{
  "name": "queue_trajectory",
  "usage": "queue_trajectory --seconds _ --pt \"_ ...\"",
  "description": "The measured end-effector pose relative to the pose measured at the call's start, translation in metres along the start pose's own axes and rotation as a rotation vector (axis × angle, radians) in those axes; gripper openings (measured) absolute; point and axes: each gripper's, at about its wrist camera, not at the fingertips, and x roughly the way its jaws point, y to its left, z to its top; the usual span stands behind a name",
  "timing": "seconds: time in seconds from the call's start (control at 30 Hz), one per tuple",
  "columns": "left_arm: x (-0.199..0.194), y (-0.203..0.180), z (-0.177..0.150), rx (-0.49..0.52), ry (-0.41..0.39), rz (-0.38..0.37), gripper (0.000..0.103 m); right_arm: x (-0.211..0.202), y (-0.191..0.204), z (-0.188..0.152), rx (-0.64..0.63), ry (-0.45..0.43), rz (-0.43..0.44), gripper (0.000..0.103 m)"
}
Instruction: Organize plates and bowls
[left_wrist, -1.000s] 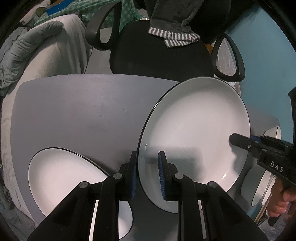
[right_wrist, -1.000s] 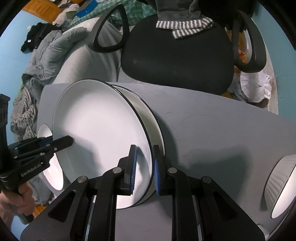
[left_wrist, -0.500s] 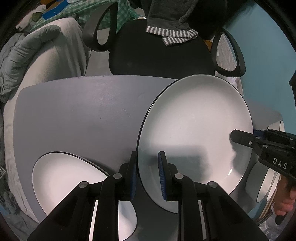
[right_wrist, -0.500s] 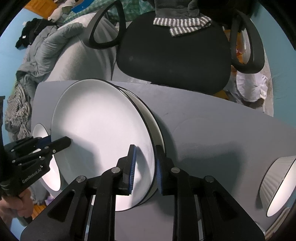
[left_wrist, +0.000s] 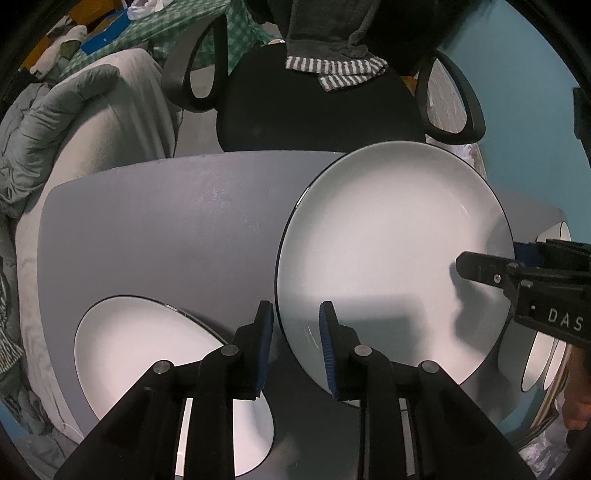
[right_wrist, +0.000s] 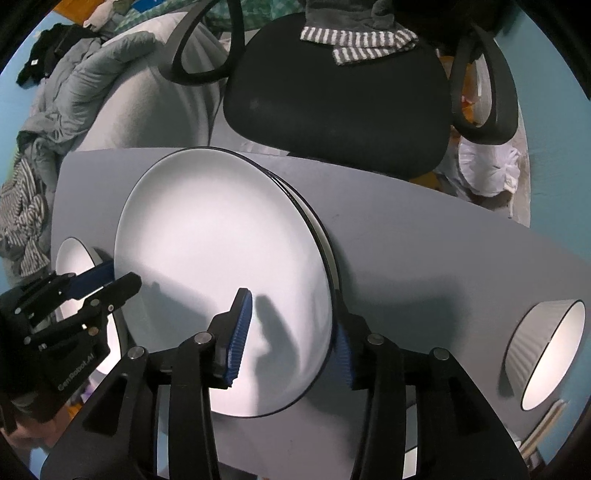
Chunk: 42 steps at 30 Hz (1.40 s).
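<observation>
A large white plate (right_wrist: 221, 258) lies stacked on another plate (right_wrist: 330, 258) toward the tabletop's (left_wrist: 147, 229) far edge. The right gripper (right_wrist: 291, 332) straddles its near rim, jaws opening, pads clear of it. The left gripper (left_wrist: 295, 343) straddles the opposite rim, jaws likewise opening and released; a second white plate (left_wrist: 147, 354) lies by the near left edge, a ribbed bowl (right_wrist: 543, 347) by the right edge.

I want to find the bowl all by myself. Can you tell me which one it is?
Start at the grey table in front of the black chair. Go right from the stacked white plates in the middle, out to the table's right edge, to the bowl. The plates are flat and smooth, but the bowl is deep with a ribbed outside.
</observation>
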Motion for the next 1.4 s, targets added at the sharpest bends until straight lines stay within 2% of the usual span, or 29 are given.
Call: queue_trajectory --seconds 0.1,0.17,0.23,0.3,0.43,0.5,0.63,0.83,0.97,1.4 --pt "-0.003 -0.002 -0.002 -0.001 -0.005 0.007 0.026 -0.001 0.001 -0.002 0.001 0.001 -0.008 0.043" --pt "-0.006 -0.002 -0.005 -0.006 -0.012 0.007 0.032 -0.002 0.002 -0.004 -0.002 -0.004 -0.013 0.043" --pt "-0.01 -0.001 -0.007 -0.011 -0.026 0.008 0.034 -0.005 0.004 -0.006 -0.009 -0.015 -0.023 0.046" --pt "-0.013 0.0 -0.01 -0.013 -0.033 0.005 0.034 -0.006 0.006 -0.008 -0.029 -0.033 -0.086 0.052" --pt "-0.021 0.0 -0.014 -0.03 -0.05 0.005 0.04 -0.012 0.009 -0.013 -0.048 -0.066 -0.102 0.052" --pt "-0.029 0.0 -0.017 -0.04 -0.077 0.008 0.043 -0.02 0.012 -0.015 -0.063 -0.101 -0.129 0.052" --pt "-0.048 -0.002 -0.025 -0.037 -0.137 0.026 0.047 -0.035 0.021 -0.02 -0.098 -0.172 -0.17 0.063" --pt "-0.083 -0.007 -0.038 -0.003 -0.227 0.068 0.061 -0.061 0.034 -0.031 -0.153 -0.267 -0.231 0.066" --pt "-0.104 -0.009 -0.049 0.013 -0.277 0.099 0.062 -0.082 0.04 -0.039 -0.149 -0.314 -0.221 0.07" --pt "-0.161 -0.002 -0.09 -0.044 -0.372 0.08 0.062 -0.135 0.057 -0.067 -0.183 -0.423 -0.216 0.071"
